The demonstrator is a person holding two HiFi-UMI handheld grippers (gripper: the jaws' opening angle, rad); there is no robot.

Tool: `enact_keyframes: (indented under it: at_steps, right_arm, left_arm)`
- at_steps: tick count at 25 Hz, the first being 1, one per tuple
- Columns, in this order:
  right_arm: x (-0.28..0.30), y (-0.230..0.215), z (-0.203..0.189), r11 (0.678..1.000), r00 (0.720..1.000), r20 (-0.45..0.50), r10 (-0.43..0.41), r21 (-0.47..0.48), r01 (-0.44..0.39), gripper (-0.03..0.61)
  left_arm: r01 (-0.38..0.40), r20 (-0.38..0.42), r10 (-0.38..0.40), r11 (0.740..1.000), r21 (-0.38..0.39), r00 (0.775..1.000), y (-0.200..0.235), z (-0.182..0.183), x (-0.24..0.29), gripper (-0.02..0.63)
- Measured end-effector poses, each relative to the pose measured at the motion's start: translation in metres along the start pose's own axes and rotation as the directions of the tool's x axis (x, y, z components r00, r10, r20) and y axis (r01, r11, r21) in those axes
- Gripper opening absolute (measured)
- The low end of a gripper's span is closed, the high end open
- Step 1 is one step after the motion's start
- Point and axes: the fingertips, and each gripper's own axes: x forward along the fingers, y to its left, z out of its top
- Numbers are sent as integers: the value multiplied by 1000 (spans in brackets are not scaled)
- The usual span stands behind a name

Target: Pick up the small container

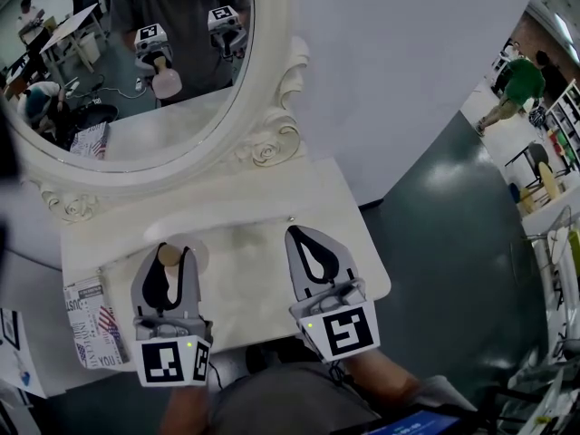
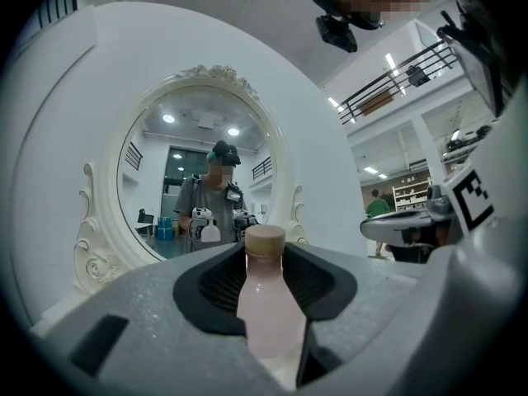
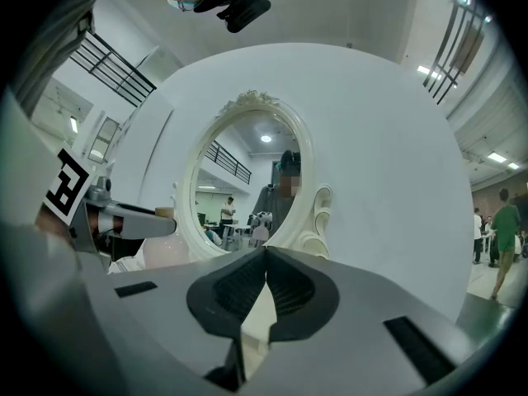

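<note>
The small container is a pale pink bottle (image 2: 268,304) with a tan cap (image 2: 265,239). It stands upright between the jaws of my left gripper (image 2: 264,258), whose pads press on its sides. In the head view the cap (image 1: 169,255) shows between the left gripper's (image 1: 172,250) fingers over the white vanity table (image 1: 254,284). I cannot tell whether the bottle touches the table. My right gripper (image 1: 300,236) hovers beside it to the right, shut and empty, its tips meeting (image 3: 266,254). The right gripper view shows the bottle's pink body (image 3: 161,252) at the left.
An oval mirror (image 1: 272,143) in an ornate white frame stands at the back of the table and reflects both grippers and the bottle. A patterned box (image 1: 91,320) sits at the table's left end. Dark floor (image 1: 444,243) lies to the right, with a person (image 1: 517,89) far off.
</note>
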Motion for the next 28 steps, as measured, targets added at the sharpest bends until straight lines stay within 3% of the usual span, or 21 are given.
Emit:
enact_keyframes:
  at_steps: [28]
  right_arm:
    - [-7,-4,0,1000,1000,8,5,-4,-5,12]
  left_arm:
    - [7,-12,-7,1000,3,1000,-12,0,-1,144]
